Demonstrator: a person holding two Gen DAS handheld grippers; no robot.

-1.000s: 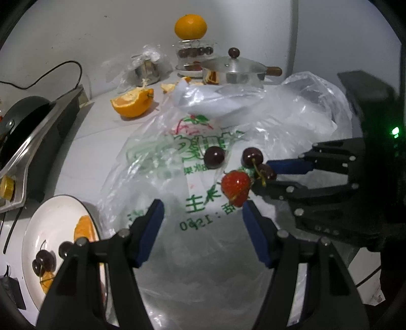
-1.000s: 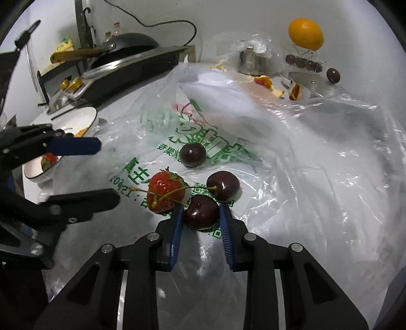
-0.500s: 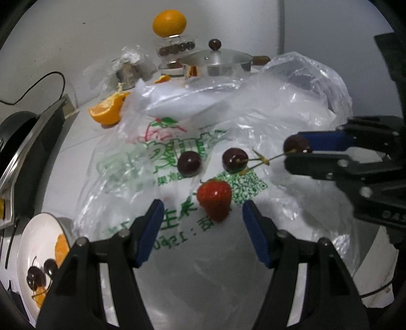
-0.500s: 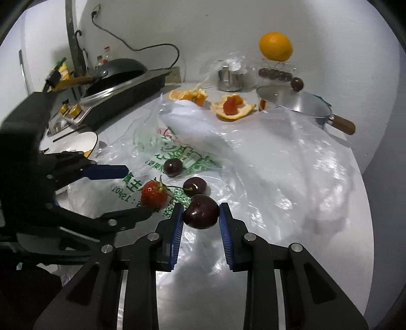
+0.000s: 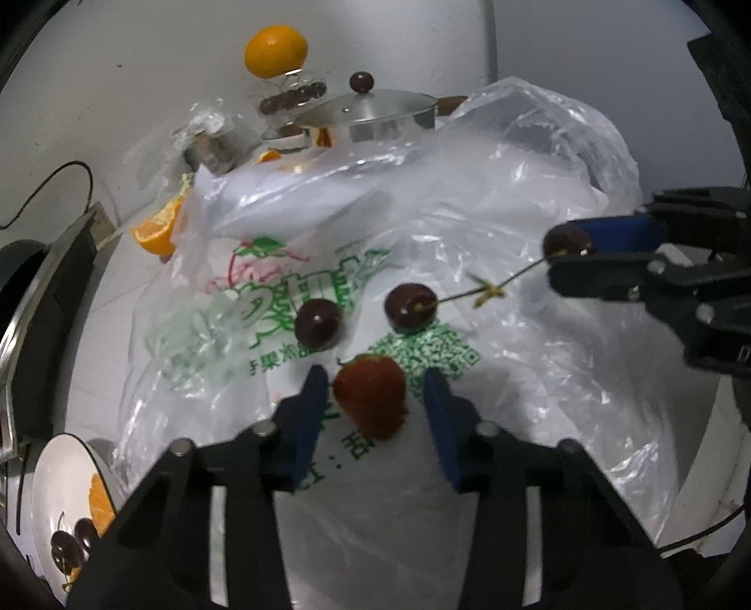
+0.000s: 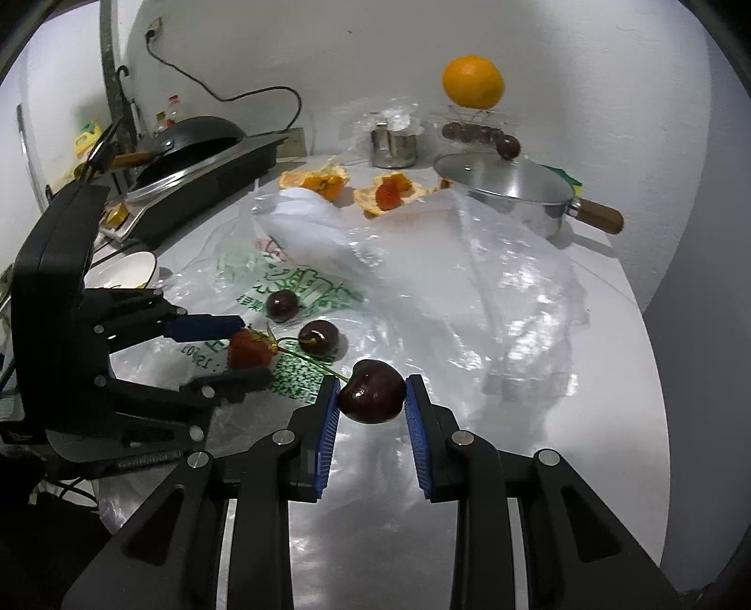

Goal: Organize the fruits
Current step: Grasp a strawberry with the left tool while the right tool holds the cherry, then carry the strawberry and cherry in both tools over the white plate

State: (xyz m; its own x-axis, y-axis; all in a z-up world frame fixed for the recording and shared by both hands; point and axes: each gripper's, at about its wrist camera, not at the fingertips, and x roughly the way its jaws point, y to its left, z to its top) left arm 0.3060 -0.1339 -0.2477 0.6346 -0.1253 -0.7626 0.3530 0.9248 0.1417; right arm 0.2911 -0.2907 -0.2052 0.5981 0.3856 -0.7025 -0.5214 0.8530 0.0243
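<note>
Cherry was pinched in the right gripper, lifted above the plastic bag; its stem joined a second cherry lying on the bag. The left gripper was spread around the strawberry, not touching. Next, probably, it needed to press together on the strawberry and carry it to the plate.

Plain white plaster wall behind, with a power socket at 11 o'clock and a black cable looping down. Pale rounded white table below, glossy, curving off at 3 o'clock. Grey wall beyond. Dim, cool lighting overall.
</note>
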